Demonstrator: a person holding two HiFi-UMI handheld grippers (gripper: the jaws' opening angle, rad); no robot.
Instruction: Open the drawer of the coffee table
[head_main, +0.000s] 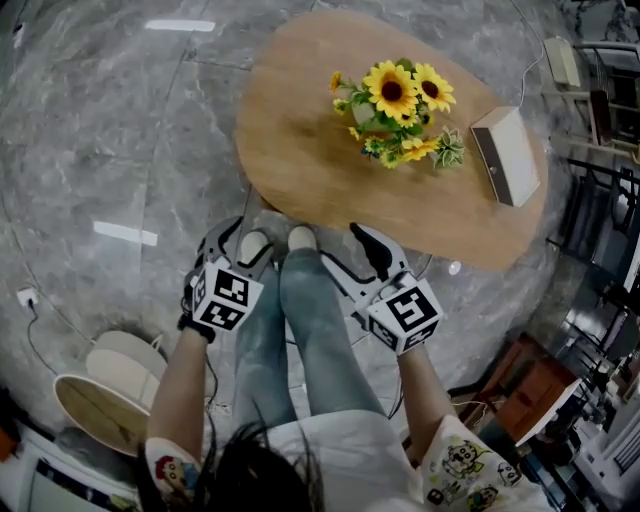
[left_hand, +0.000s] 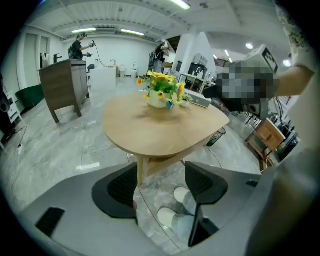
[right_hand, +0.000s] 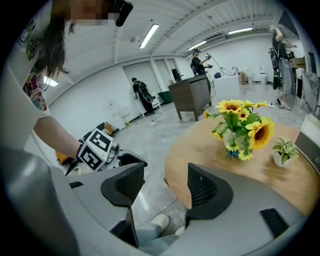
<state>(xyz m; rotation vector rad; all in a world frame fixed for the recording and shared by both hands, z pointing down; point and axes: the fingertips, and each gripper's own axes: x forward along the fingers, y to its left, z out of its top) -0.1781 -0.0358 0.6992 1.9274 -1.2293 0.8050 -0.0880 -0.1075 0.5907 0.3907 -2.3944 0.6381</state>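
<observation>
1. Both of your grippers are empty. The left gripper (left_hand: 160, 182) has its jaws spread, with only the floor (left_hand: 60, 150) and your shoes (left_hand: 175, 207) between them. The right gripper (right_hand: 161, 187) is likewise parted on nothing.
2. You hold them low at the near edge of the table (head_main: 300, 160), probably because the drawer sits under the top (no view shows its front clearly; the wooden block (left_hand: 160, 162) beneath the rim may be it).
3. Sunflowers (head_main: 398, 100) and a white box (head_main: 508, 155) stand well back from that edge, so a pull should not disturb them.
4. Opening looks not yet begun.
</observation>
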